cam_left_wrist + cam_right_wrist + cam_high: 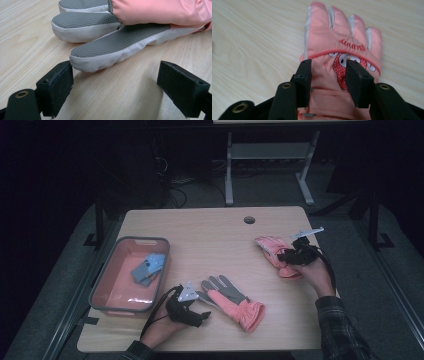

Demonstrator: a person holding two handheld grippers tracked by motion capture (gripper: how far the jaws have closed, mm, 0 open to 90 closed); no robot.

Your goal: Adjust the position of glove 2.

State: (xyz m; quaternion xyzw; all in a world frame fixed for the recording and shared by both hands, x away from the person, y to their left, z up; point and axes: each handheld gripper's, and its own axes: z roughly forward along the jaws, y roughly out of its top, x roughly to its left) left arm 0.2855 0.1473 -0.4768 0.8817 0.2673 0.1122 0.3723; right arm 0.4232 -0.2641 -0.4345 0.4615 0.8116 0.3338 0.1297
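A pink glove with a grey palm lies palm up near the table's front edge, cuff toward the person. My left gripper rests at its fingertips. In the left gripper view the jaws stand wide open, and one grey fingertip of the glove reaches between them without touching the pads. A second pink glove lies back up at the right, showing a cartoon print and red lettering. My right gripper sits over its wrist end. Its jaws are partly apart over the flat fabric and do not pinch it.
A pink bin with a grey rim stands at the table's left, holding blue and grey fabric pieces. A round cable hole sits near the far edge of the wooden table. A desk frame stands beyond, on the dark floor.
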